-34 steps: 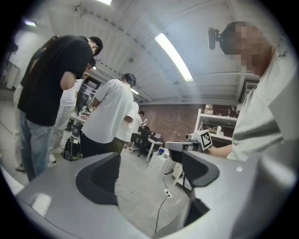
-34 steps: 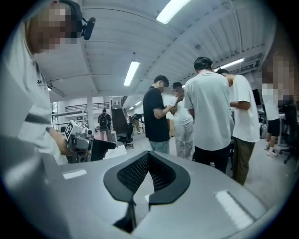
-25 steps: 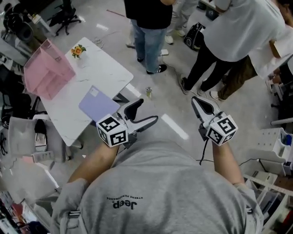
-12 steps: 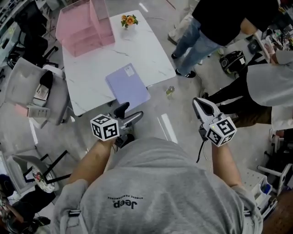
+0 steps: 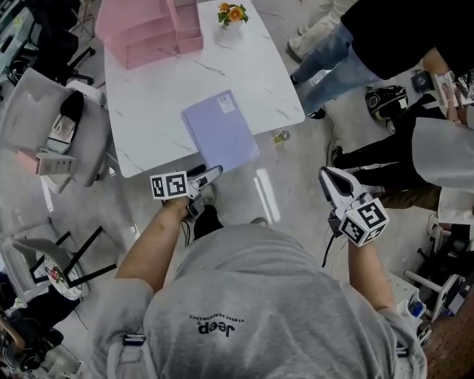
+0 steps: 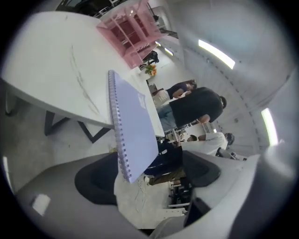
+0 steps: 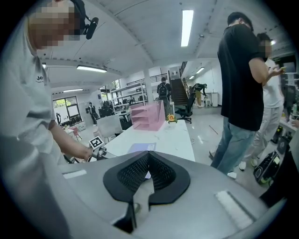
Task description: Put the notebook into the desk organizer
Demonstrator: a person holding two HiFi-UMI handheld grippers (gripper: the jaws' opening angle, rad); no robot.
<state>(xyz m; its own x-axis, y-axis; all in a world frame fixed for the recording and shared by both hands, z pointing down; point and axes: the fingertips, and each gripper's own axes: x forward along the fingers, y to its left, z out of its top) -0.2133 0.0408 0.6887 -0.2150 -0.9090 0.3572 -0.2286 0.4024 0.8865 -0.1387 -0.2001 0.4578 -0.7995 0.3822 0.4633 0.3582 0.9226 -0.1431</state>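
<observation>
A lavender spiral notebook point(image 5: 221, 132) lies flat on the white marble table point(image 5: 155, 111), its near corner overhanging the front edge. The pink desk organizer point(image 5: 148, 29) stands at the table's far end, also seen in the left gripper view point(image 6: 135, 28) and the right gripper view point(image 7: 148, 116). My left gripper point(image 5: 209, 174) is open at that overhanging corner. In its own view the notebook point(image 6: 133, 135) reaches between the jaws of the left gripper point(image 6: 147, 175) without touching the pads. My right gripper point(image 5: 333, 185) hangs shut and empty over the floor, tips together point(image 7: 148, 156).
A small vase of flowers point(image 5: 232, 12) stands beside the organizer. Grey chairs point(image 5: 52, 126) crowd the table's left side. Several people stand at the right point(image 5: 400, 44), with a black bag point(image 5: 385, 100) and a small bottle point(image 5: 280, 137) on the floor.
My left gripper has moved forward up to the notebook's overhanging corner, and the table has come closer in the head view. The right gripper stays shut at the right.
</observation>
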